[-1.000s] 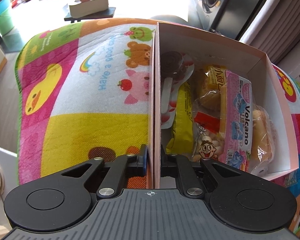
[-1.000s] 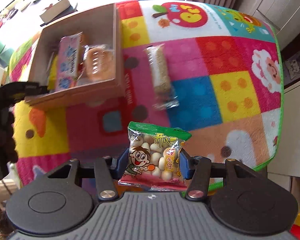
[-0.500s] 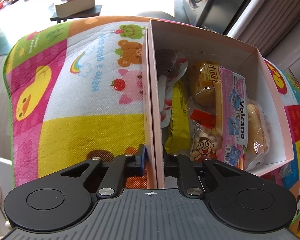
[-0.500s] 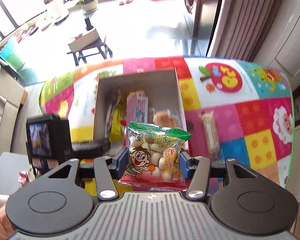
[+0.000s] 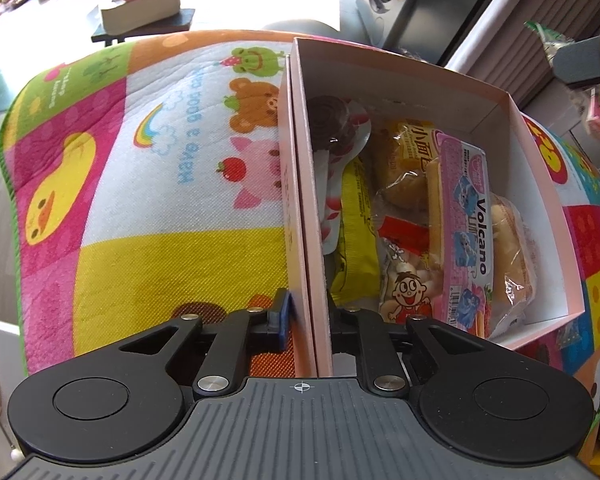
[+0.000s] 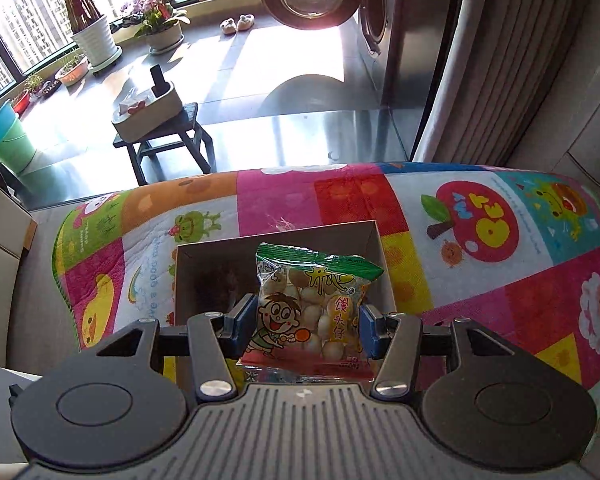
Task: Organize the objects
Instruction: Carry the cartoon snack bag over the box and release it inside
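The left gripper is clamping its jaws on the near left wall of the pink box, which is sitting on a colourful cartoon mat covering the surface. Inside the box, a pink Volcano packet is lying over a yellow packet, wrapped buns and a cartoon-boy snack bag. The right gripper is pinching a green-topped snack bag by its sides between the blue pads, holding it upright above the open box.
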Motion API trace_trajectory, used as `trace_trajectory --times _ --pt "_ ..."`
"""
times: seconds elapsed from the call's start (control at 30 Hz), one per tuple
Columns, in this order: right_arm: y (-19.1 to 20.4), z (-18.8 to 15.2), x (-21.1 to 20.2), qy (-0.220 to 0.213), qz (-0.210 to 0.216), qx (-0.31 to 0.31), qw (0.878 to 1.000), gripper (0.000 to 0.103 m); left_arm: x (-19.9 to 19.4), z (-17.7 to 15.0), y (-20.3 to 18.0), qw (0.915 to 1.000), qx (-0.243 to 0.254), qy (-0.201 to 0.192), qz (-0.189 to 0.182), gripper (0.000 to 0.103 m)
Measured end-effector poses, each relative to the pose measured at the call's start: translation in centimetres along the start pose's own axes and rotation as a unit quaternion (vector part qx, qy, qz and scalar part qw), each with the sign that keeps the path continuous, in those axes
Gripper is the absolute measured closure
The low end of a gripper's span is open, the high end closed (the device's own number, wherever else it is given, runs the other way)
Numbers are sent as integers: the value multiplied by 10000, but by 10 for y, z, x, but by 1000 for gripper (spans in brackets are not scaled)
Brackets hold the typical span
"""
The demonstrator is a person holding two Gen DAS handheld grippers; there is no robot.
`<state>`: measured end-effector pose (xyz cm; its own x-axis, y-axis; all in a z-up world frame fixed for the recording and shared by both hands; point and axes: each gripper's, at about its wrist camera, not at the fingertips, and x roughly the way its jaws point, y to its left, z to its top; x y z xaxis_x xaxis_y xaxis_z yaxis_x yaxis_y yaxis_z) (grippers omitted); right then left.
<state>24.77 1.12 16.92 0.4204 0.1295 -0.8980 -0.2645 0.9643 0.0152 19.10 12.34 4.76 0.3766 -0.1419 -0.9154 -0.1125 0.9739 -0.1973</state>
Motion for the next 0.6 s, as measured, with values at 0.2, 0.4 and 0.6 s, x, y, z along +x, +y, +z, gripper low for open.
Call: trace_trajectory --times 0.2,0.4,0.6 --pt "-1 4 40 25 -348 -201 9992 52 0 -1 1 10000 14 -13 -43 85" --pt "-9 10 61 31 -366 -229 9991 51 1 1 3 10000 -64 -4 -68 85" --pt "-35 -8 47 26 -317 -203 9993 50 3 4 2 9999 -153 -9 17 86"
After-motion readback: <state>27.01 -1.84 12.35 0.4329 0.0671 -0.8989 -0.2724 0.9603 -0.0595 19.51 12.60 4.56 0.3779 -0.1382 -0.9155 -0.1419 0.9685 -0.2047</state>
